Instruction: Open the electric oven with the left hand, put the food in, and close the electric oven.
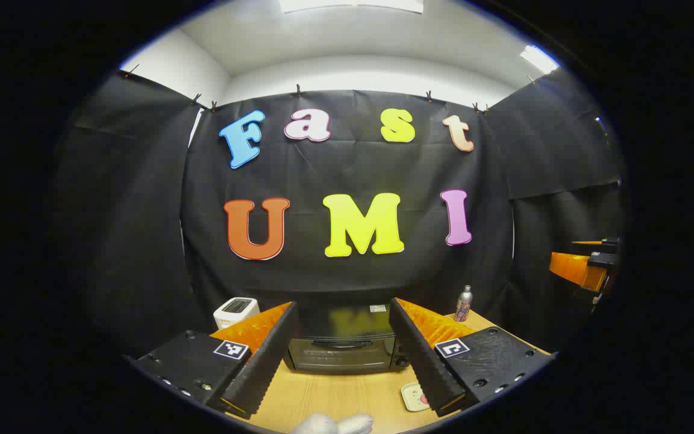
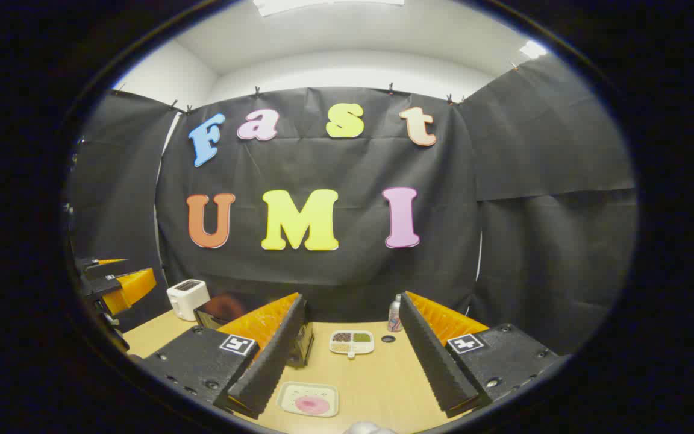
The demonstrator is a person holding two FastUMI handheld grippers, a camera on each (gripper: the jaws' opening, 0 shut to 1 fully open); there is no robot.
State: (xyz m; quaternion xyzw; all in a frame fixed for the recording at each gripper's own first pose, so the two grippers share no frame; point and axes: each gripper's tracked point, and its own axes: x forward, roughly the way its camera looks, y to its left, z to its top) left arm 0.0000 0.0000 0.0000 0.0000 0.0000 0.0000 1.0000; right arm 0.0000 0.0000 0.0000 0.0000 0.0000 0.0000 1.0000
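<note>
Spread wide, the left claw (image 1: 347, 355) faces the closed oven (image 1: 342, 346) straight ahead, its door handle (image 1: 342, 345) lying crosswise.

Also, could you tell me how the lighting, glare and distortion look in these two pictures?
Left gripper view: ceiling lights blow out to white, the fisheye bows the booth's edges, and the electric oven door is dark glass with a faint yellowish reflection; focus is fairly sharp. Right gripper view: the same barrel bend, even lighting on the wooden table, soft shadows, and the tray with pink food reads clearly.
</note>
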